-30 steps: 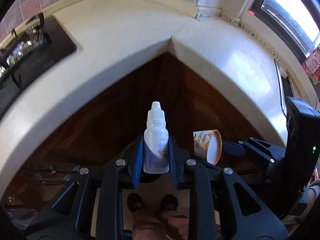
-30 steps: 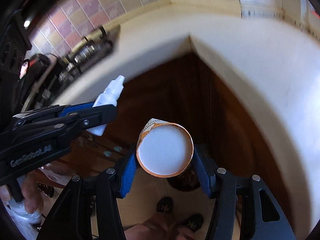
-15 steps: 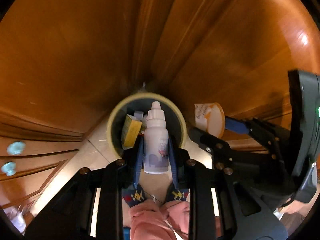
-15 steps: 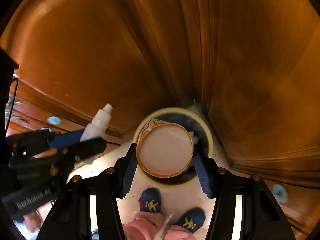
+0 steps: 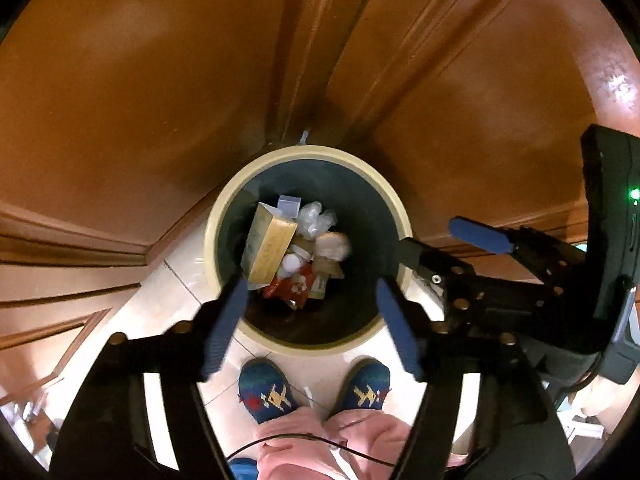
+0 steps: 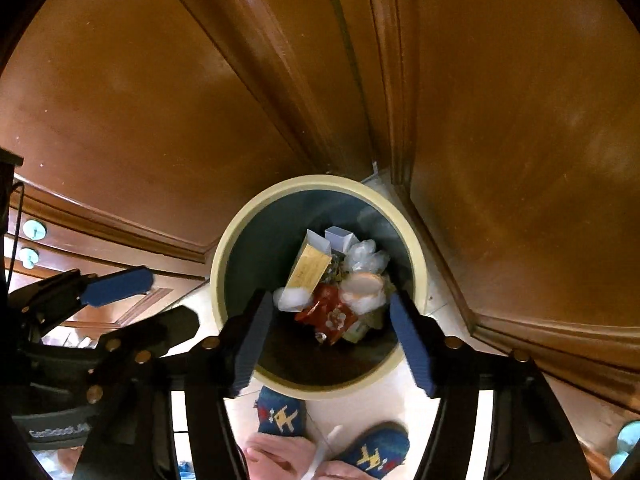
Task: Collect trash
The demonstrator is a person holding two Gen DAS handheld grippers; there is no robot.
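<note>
Both jaws opening over the bin (image 5: 402,216), nothing between either pair.

My left gripper (image 5: 310,316) and right gripper (image 6: 334,336) hang empty; bottle (image 5: 291,266) and cup (image 5: 333,245) lie inside. Risk: my right gripper clips the near rim and tips it.

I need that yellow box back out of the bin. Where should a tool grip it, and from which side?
Grip the yellow box at its raised upper end, across the narrow thickness, coming straight down through the bin mouth. It leans on edge against the inner wall above the other trash, so that end looks freest.
</note>
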